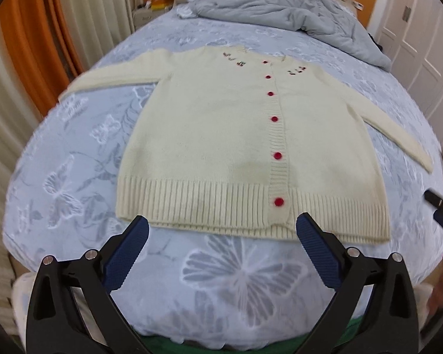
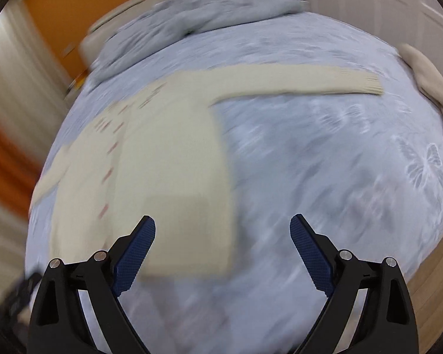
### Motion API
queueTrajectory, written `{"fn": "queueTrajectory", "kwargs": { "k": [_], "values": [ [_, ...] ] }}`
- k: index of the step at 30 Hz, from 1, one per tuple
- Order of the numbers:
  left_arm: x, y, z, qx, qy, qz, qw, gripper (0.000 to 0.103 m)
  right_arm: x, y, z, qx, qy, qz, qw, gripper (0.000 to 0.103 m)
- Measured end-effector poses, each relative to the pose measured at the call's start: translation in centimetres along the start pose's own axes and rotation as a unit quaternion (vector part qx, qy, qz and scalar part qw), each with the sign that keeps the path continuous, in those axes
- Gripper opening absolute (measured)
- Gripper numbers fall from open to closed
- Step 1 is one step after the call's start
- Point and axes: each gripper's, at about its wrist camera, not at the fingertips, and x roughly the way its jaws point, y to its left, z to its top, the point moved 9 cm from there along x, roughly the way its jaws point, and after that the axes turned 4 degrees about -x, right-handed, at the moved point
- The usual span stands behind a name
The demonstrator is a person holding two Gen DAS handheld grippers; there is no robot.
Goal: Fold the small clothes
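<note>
A small cream knitted cardigan with red buttons lies flat and face up on the bed, both sleeves spread out sideways. My left gripper hovers just over the ribbed bottom hem, jaws wide open and empty. In the blurred right wrist view the same cardigan fills the left half, its right sleeve stretched out toward the right. Over the cardigan's lower right corner my right gripper is open with nothing between its blue pads. The right gripper's tip also shows at the right edge of the left wrist view.
The bed wears a pale blue sheet with white butterflies. A crumpled grey quilt lies at the headboard end. Orange curtains hang at left, white cupboard doors stand at right. Another cream cloth and a dark object sit at the bed's right edge.
</note>
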Motion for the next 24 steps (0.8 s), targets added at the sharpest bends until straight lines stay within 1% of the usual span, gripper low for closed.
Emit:
{"fn": "queueTrajectory", "kwargs": {
  "k": [1,2,4,6,7,9,11,14,15,16,18,19,20,21,22,23,24],
  "values": [
    [0.7,0.1,0.2,-0.008,0.004,-0.002,1.0000,0.098,0.9,-1.9,1.5,0.015,-0.004,-0.010,1.000,0.090],
    [1.6,0.3,0.5,-0.016,0.007,-0.003,0.9998,0.098,2.0,-3.9,3.2,0.031,-0.009,-0.016,0.999,0.087],
    [3.0,0.5,1.0,-0.026,0.010,-0.004,0.9996,0.098,4.6,-8.0,6.7,0.066,-0.012,-0.030,0.997,0.085],
    [4.6,0.7,1.5,-0.033,0.012,-0.002,0.9994,0.098,6.9,-11.3,9.5,0.100,-0.014,-0.033,0.994,0.084],
    [5.3,0.9,1.7,-0.036,0.013,0.000,0.9993,0.098,8.3,-13.1,10.9,0.128,-0.017,-0.032,0.991,0.084],
    [6.8,1.1,2.0,-0.042,0.019,0.003,0.9989,0.098,10.5,-15.6,12.7,0.175,-0.018,-0.023,0.984,0.084],
    [8.0,1.2,2.2,-0.045,0.023,0.004,0.9987,0.098,12.9,-17.8,14.0,0.224,-0.014,-0.018,0.974,0.084],
    [9.4,1.1,2.6,-0.041,0.027,-0.001,0.9988,0.098,15.7,-20.4,15.1,0.277,-0.014,-0.035,0.960,0.084],
    [9.7,1.1,2.6,-0.038,0.027,-0.002,0.9989,0.098,16.1,-21.1,15.4,0.289,-0.017,-0.042,0.956,0.079],
    [10.1,1.1,2.7,-0.035,0.028,-0.003,0.9990,0.098,16.6,-21.6,15.8,0.301,-0.026,-0.048,0.952,0.067],
    [10.7,0.9,2.9,-0.032,0.030,-0.009,0.9990,0.098,16.9,-22.4,16.5,0.306,-0.039,-0.056,0.950,0.030],
    [11.0,0.9,3.0,-0.031,0.028,-0.012,0.9990,0.098,17.3,-22.4,17.1,0.306,-0.038,-0.045,0.950,0.010],
    [11.2,0.9,3.2,-0.031,0.025,-0.013,0.9991,0.098,17.4,-22.2,17.7,0.308,-0.040,-0.037,0.950,0.010],
    [11.3,0.9,3.4,-0.031,0.022,-0.017,0.9991,0.098,16.8,-21.8,18.6,0.307,-0.058,-0.036,0.949,0.010],
    [11.3,0.8,3.6,-0.031,0.020,-0.020,0.9991,0.098,15.6,-20.7,20.3,0.294,-0.090,-0.024,0.951,0.010],
    [11.4,0.8,3.9,-0.033,0.018,-0.022,0.9991,0.098,14.3,-18.6,22.2,0.267,-0.116,0.000,0.957,0.010],
    [11.4,0.8,4.2,-0.035,0.015,-0.026,0.9989,0.098,13.2,-16.1,23.7,0.237,-0.131,0.018,0.962,0.010]
  ]
}}
